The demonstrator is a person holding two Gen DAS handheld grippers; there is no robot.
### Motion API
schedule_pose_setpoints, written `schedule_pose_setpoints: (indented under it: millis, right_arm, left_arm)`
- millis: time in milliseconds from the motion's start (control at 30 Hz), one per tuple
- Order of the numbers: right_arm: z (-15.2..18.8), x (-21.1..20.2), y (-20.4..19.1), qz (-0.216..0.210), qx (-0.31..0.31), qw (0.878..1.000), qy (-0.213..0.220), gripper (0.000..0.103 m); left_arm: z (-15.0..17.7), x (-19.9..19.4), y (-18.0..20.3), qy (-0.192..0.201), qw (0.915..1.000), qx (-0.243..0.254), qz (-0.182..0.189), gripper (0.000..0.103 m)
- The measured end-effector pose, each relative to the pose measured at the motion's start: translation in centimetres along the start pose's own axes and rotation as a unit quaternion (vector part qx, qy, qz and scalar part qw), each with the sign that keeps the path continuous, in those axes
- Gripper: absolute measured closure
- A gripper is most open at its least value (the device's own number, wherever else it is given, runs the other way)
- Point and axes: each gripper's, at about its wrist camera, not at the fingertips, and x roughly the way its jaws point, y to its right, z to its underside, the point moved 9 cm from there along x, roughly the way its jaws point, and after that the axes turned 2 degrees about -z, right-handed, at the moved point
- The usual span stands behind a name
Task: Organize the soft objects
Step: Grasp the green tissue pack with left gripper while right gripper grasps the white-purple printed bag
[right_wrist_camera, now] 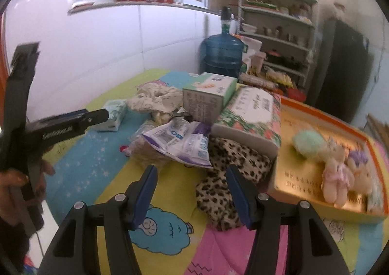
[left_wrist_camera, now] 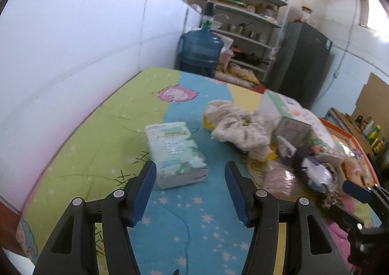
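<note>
My left gripper (left_wrist_camera: 190,168) is open and empty, just short of a white-green tissue pack (left_wrist_camera: 175,153) lying on the colourful quilt (left_wrist_camera: 97,148). A crumpled cream cloth (left_wrist_camera: 240,126) lies behind it. My right gripper (right_wrist_camera: 192,172) is open and empty above a leopard-print cloth (right_wrist_camera: 233,177). Ahead of it lie a white-purple plastic packet (right_wrist_camera: 180,141), a floral tissue pack (right_wrist_camera: 252,114) and a green-white box (right_wrist_camera: 206,97). At the right an orange tray (right_wrist_camera: 323,124) holds a mint pompom (right_wrist_camera: 308,143) and small plush toys (right_wrist_camera: 340,177). The left gripper also shows in the right wrist view (right_wrist_camera: 97,114).
A white wall (left_wrist_camera: 73,44) runs along the quilt's left side. A blue water jug (left_wrist_camera: 200,51), a cluttered shelf rack (left_wrist_camera: 250,19) and a dark fridge (left_wrist_camera: 304,61) stand beyond the far edge. The right gripper's fingertip (left_wrist_camera: 357,190) shows at the right.
</note>
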Motion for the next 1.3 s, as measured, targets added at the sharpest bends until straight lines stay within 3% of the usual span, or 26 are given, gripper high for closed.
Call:
schedule_pose_setpoints:
  millis: [300, 467, 633, 700, 833, 1000, 1167, 1300]
  right_arm:
    - [-0.3, 1.2, -0.3, -0.021, 0.002, 1.0, -0.004, 0.044]
    - [-0.4, 1.6, -0.1, -0.026, -0.007, 1.0, -0.006, 0.044]
    - [-0.6, 2.4, -0.4, -0.02, -0.028, 0.999, -0.01, 0.044]
    - [-0.7, 2.5, -0.5, -0.012, -0.043, 0.999, -0.008, 0.044]
    - [-1.1, 2.3, -0.8, 0.007, -0.073, 0.997, 0.011, 0.045]
    - [-1.0, 3.0, -2.3, 0.042, -0.153, 0.987, 0.016, 0.066]
    - [-0.6, 3.9, -4.5, 0.097, -0.255, 0.962, 0.02, 0.086]
    - [-0.7, 4.4, -4.9, 0.104, -0.262, 0.959, 0.02, 0.09]
  left_arm:
    - [-0.4, 3.3, 0.3, -0.039, 0.9987, 0.013, -0.032, 0.042]
    - [-0.1, 4.8, -0.3, -0.071, 0.9969, -0.004, -0.033, 0.042]
    - [-0.4, 5.2, -0.6, -0.072, 0.9969, -0.019, -0.024, 0.042]
    - [-0.6, 5.2, -0.8, -0.069, 0.997, -0.032, -0.016, 0.049]
    - [-0.7, 5.0, -0.9, -0.06, 0.9973, -0.042, 0.0, 0.053]
    - [-1.0, 4.3, -0.5, -0.047, 0.9984, -0.031, 0.002, 0.054]
    - [-1.1, 3.3, -0.3, -0.028, 0.9994, -0.021, 0.004, 0.054]
    - [-0.9, 2.6, -0.3, -0.018, 0.9996, -0.018, 0.007, 0.054]
